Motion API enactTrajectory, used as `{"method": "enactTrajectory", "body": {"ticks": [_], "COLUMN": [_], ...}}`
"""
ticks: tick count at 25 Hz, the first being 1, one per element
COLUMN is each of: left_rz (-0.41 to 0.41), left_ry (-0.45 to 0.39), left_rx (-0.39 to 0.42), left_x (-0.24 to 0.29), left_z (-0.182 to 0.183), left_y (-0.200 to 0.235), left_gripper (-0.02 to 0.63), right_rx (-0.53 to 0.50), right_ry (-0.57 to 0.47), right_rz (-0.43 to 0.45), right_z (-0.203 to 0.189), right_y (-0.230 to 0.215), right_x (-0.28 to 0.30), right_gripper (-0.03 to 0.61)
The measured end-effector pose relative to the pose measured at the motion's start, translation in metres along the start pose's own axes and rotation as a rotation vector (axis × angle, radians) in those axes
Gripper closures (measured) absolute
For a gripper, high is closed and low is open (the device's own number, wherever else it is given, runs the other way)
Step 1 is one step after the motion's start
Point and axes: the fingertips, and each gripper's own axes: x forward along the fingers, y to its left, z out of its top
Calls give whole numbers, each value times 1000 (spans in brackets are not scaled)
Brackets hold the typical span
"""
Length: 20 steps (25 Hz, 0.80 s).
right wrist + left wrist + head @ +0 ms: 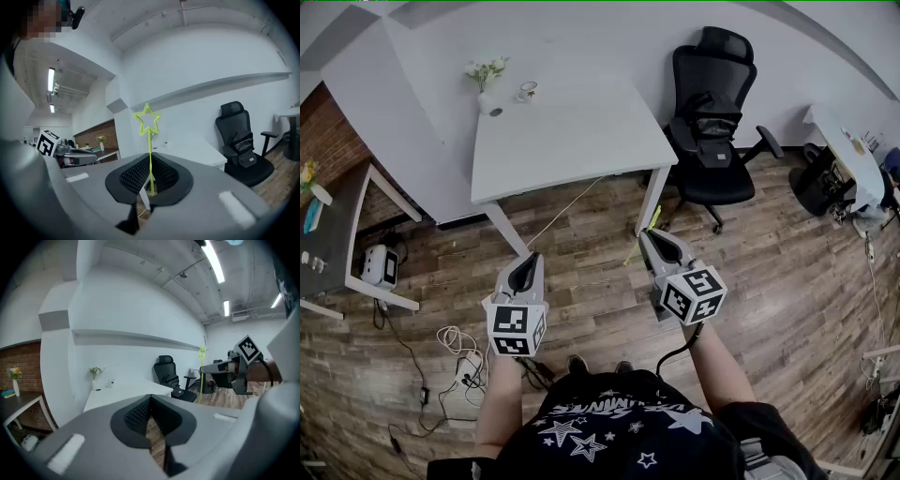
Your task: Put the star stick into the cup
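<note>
The thin yellow-green star stick (150, 154) stands upright between the pads of my right gripper (149, 185), which is shut on it; its star (148, 121) is at the top. In the head view the stick (655, 218) pokes out past the right gripper (654, 236), which is held over the wooden floor in front of the white table (581, 141). The small cup (527, 91) sits at the table's far left, beside a vase of flowers (490, 101). My left gripper (528, 260) is shut and holds nothing; its own view shows the closed gripper (149, 416) and the stick (202, 376) to its right.
A black office chair (711, 122) stands right of the table. A side table (337, 234) and a white device (380, 265) are at the left, with cables (459, 356) on the floor. Another desk (848, 155) is at the far right.
</note>
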Motion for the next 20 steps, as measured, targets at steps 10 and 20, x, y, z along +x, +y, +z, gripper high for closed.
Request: {"method": "enactTrajectory", "body": {"ticks": [10, 20], "left_rz": [20, 4], "left_ry": [13, -2], "left_rx": [-13, -66], "left_x": [-4, -28], "left_z": [-13, -35], "left_y": [24, 71], "left_gripper": [611, 611], "right_rx": [2, -8], "right_ry": [29, 35], "right_rz": [11, 6], "right_z": [-14, -30], "right_y": [14, 51], "right_x": [19, 59], "right_gripper": [549, 549]}}
